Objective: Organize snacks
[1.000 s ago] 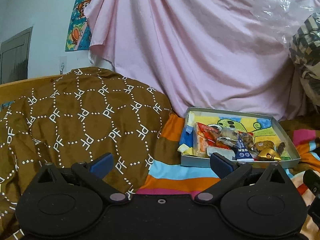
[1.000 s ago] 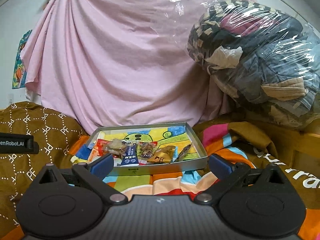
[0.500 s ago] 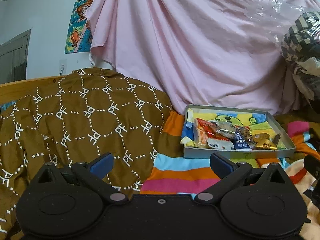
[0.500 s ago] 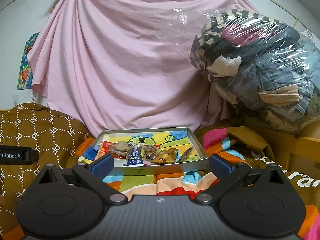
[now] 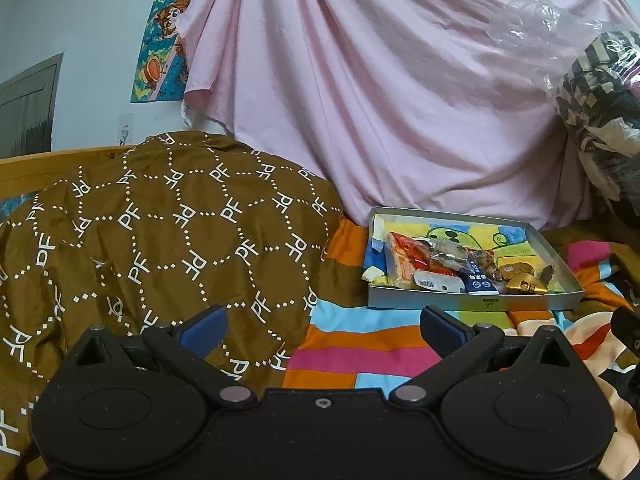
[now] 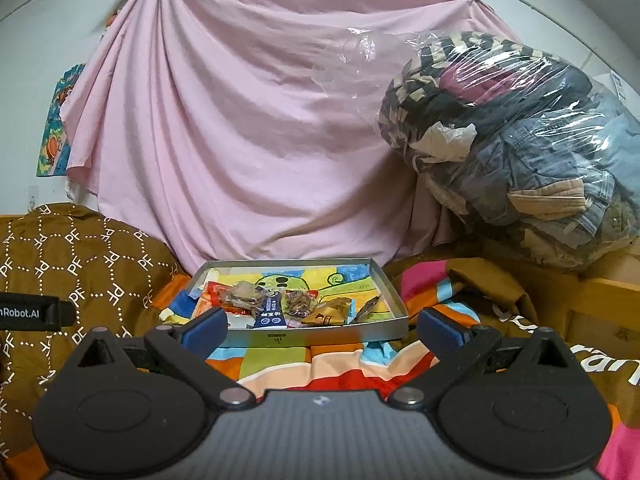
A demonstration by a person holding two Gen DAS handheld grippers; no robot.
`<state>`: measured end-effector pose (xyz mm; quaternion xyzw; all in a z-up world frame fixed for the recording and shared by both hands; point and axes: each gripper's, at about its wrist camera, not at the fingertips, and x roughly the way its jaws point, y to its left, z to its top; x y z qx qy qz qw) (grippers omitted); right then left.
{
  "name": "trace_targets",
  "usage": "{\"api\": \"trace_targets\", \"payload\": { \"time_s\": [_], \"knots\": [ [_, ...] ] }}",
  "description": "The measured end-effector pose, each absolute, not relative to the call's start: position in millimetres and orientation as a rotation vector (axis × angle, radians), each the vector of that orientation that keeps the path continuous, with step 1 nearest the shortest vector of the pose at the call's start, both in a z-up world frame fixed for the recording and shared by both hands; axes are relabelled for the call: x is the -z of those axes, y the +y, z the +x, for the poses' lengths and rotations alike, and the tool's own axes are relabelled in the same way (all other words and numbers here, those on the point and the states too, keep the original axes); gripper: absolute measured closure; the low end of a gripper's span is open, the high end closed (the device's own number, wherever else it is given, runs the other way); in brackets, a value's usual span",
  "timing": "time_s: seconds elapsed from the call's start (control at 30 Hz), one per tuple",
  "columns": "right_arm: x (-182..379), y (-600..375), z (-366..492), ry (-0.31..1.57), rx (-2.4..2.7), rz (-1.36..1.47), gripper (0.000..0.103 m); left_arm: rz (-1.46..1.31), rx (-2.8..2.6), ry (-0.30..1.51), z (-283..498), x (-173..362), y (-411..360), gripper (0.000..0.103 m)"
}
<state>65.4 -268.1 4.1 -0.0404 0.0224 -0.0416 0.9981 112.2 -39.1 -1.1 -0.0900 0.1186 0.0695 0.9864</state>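
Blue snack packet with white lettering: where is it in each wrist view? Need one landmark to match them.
Left wrist: blue snack packet right of centre, at the tray's near wall, beside a gold wrapper.
Right wrist: blue snack packet centre, low, against the tray's near wall.
Shared landmark: the pink sheet hanging behind the tray.

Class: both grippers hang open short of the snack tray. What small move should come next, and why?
Probably ease the right gripper forward toward the tray. Its jaws are open and empty, the tray sits straight ahead, and the snacks lie heaped at its near edge.
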Motion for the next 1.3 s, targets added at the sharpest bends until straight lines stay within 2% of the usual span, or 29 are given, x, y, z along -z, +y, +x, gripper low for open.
{"api": "trace_targets", "payload": {
  "time_s": [1.3],
  "knots": [
    [12.7, -244.8, 40.8, 0.140, 0.011, -0.021, 0.000, -0.103, -0.232, 0.209, 51.3, 26.4, -6.6, 0.001]
  ]
}}
